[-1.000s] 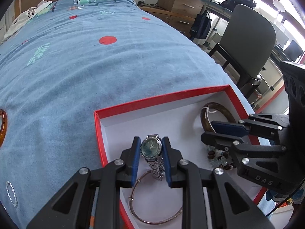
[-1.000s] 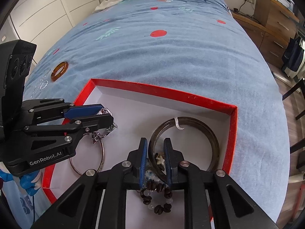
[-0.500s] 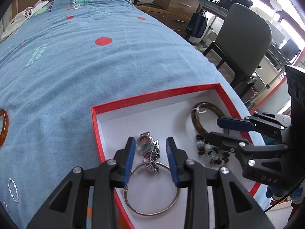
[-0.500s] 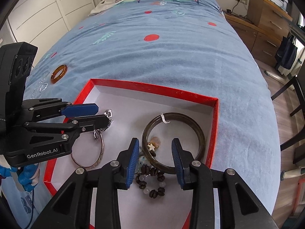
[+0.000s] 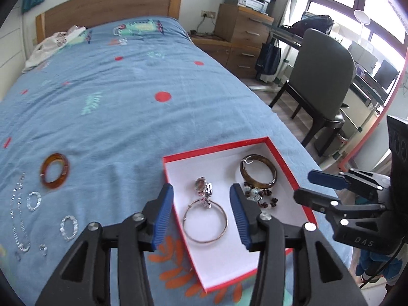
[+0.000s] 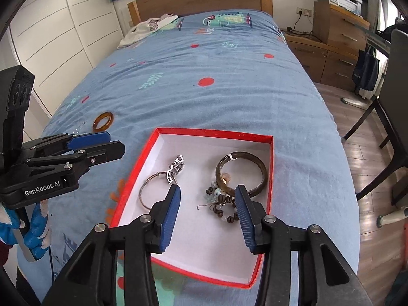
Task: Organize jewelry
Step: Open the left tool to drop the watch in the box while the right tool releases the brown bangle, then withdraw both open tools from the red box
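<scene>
Watch (image 5: 203, 191) and beaded bracelet (image 6: 221, 205) lie released in red box (image 5: 285, 162) — left gripper (image 5: 201, 216), right gripper (image 6: 207, 215) jaws just opened, empty. Next, likely: reach left for amber ring (image 5: 54, 170).

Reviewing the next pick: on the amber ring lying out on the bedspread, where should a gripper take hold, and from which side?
The amber ring lies flat on the blue bedspread, clear of the silver pieces nearby. Probably best to come from above, one finger through the hole and one outside, pinching the band across its width, since a flat ring offers no raised edge.
</scene>
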### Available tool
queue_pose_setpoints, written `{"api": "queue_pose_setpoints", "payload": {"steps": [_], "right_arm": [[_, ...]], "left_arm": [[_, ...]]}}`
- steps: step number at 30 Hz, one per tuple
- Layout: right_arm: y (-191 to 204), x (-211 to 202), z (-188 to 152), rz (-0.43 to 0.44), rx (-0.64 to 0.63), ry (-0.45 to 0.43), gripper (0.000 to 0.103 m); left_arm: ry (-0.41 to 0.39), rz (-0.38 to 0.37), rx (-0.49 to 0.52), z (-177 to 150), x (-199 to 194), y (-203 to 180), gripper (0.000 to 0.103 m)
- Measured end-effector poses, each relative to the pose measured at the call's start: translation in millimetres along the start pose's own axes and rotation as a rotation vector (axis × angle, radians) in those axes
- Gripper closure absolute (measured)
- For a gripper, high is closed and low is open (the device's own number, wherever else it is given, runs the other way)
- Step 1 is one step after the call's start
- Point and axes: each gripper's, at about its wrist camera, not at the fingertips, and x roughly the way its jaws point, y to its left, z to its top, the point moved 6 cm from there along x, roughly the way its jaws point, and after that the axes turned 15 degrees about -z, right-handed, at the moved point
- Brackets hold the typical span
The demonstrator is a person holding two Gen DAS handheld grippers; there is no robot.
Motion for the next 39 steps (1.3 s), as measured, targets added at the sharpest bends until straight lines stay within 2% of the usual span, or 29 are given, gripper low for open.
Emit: {"api": "queue_pose_setpoints", "payload": {"steps": [8,10,16,27,39], "right_arm": [[16.5,-66.8,-19.0,-0.007,0.083,-0.069,0.053],[23.0,-79.9,-26.2,-0.009,0.097,-0.081,0.052],[46.4,-112.8,-44.3,-0.013,0.109,-0.112,0.048],[72.0,-159.8,-63.2,-0.028,0.122,-0.171,0.044],[100.2,-189.8,-84.0,-0.062,0.135,-0.186,0.042]], "left_arm": [[-0.068,0.136,0.018,-30.0,-81.9,-4.6,0.055],[-0.083,0.162,0.014,-40.4,-102.2,-3.1,0.051],[-0.116,0.232,0.010,-68.3,-153.0,5.8,0.050],[-0.172,0.283,0.010,-101.6,-223.9,21.7,0.048],[-0.231,0.321,-0.039,-144.0,-293.1,60.7,0.048]]}}
